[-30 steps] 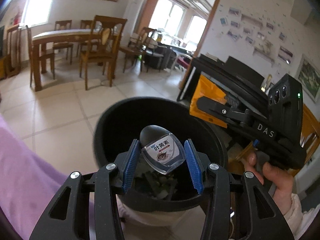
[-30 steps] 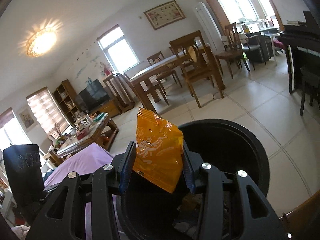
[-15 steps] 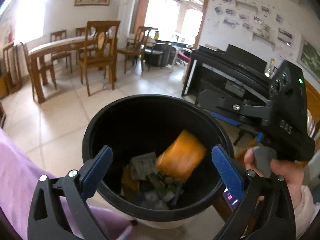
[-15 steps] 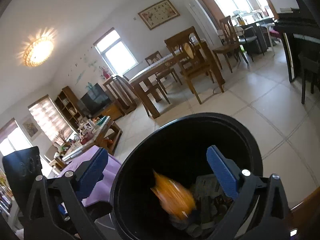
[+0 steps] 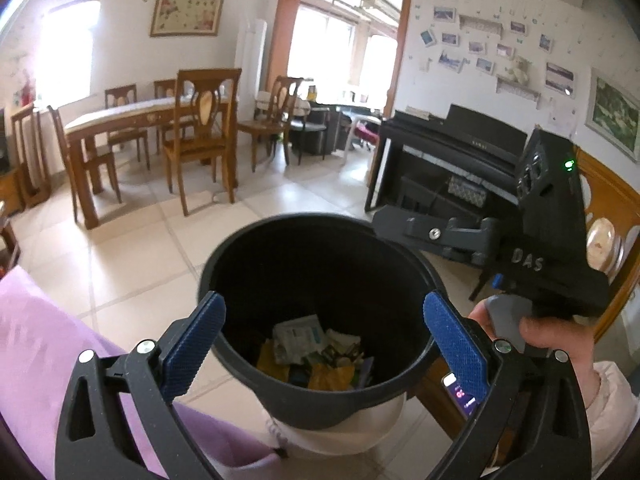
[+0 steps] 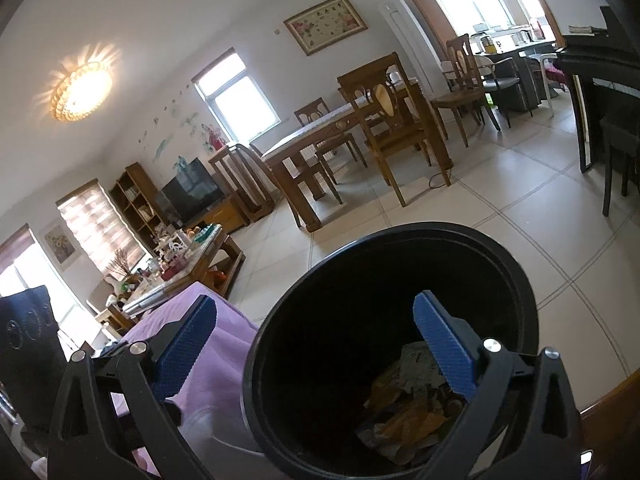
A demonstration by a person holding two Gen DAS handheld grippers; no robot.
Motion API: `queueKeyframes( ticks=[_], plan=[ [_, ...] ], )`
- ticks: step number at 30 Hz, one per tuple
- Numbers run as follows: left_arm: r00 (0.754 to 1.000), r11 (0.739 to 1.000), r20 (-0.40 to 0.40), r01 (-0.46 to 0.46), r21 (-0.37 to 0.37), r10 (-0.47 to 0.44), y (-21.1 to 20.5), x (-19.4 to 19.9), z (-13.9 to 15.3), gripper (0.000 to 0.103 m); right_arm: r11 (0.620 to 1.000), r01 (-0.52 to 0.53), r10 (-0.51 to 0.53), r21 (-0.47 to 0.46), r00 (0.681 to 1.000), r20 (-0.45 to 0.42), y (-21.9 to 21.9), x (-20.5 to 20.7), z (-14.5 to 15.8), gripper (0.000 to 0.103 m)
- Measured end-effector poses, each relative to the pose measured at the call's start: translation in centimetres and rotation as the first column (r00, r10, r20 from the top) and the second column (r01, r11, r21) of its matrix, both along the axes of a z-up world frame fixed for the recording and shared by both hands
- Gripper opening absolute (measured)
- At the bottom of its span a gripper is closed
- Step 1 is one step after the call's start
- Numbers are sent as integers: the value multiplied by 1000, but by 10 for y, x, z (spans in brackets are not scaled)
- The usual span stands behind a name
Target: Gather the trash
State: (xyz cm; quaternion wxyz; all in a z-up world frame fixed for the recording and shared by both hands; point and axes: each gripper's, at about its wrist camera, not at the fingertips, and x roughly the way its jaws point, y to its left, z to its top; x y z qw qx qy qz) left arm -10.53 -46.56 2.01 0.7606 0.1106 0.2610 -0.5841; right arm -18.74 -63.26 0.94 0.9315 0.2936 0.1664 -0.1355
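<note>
While angled down over the bin (image 5: 320,240), both grippers (image 5: 324,336) (image 6: 316,340) gape empty, apparently just opened.

Your left wrist camera looks steeply down into the black bin (image 5: 320,248) from close above its near rim, facing the piano (image 5: 448,160). Your right wrist camera sits just as close to the bin (image 6: 400,264), angled toward its left side. Both share the bin and the dining table (image 5: 132,120) beyond it.
</note>
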Motion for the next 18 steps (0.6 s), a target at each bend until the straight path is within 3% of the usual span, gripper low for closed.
queueKeyframes(
  ticks=[6, 11, 14, 18],
  plan=[
    [998, 999, 44, -38, -40, 40, 48, -1, 21, 98, 999, -42, 42, -27, 999, -13, 24, 12, 11, 98],
    [987, 989, 75, -141, -52, 145, 105, 10, 33, 98, 991, -120, 118, -55, 992, -31, 63, 37, 20, 98],
    [967, 969, 69, -243, -51, 246, 151, 26, 36, 98, 978, -198, 195, -67, 980, -51, 98, 63, 25, 98],
    [909, 912, 75, -406, -60, 410, 221, 48, 36, 98, 951, -300, 292, -80, 951, -96, 147, 98, 27, 98]
  ],
)
